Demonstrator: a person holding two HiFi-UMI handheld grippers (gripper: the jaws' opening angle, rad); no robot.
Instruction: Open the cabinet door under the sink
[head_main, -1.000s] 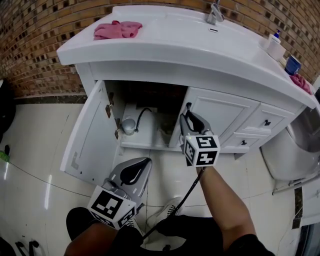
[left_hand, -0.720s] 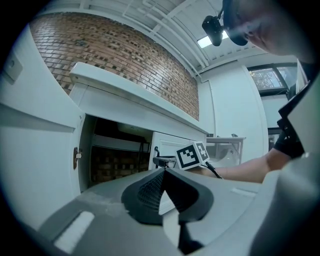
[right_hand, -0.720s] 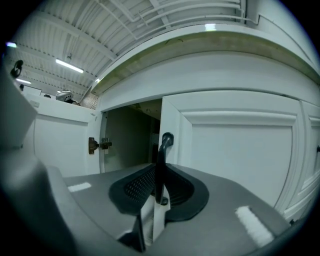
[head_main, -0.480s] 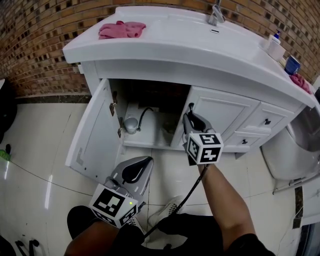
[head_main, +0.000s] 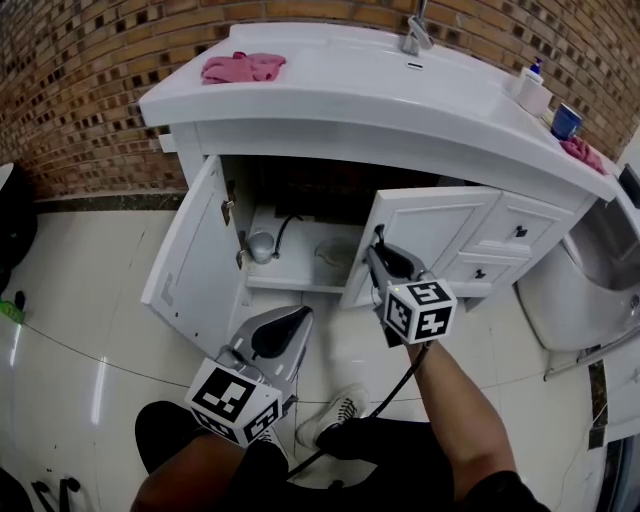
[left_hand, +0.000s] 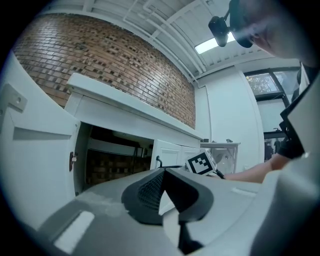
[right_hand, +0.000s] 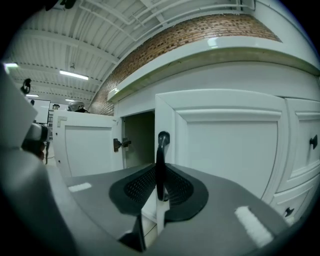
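Sink countertop (head_main: 330, 90) sits against the brick wall (head_main: 80, 80), with the faucet (head_main: 417, 35) at its back edge. Cloth (head_main: 243, 67) on its left end, bottle (head_main: 530, 92) and cup (head_main: 565, 120) on the right end. Below, left door (head_main: 190, 260) swung out left and right door (head_main: 430, 225) ajar, with a hose (head_main: 285, 225) inside between them. Drawers (head_main: 515, 232) right of the right door. Right gripper (right_hand: 159, 185) in front of that door, jaws just closed in on its handle (right_hand: 161, 160). Left gripper (head_main: 290, 318) lower, in front of the opening, touching nothing.

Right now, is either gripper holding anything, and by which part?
The right gripper, whose jaws have just been closing, clamps the black handle of the right cabinet door, low on its upright bar. The left gripper holds nothing.
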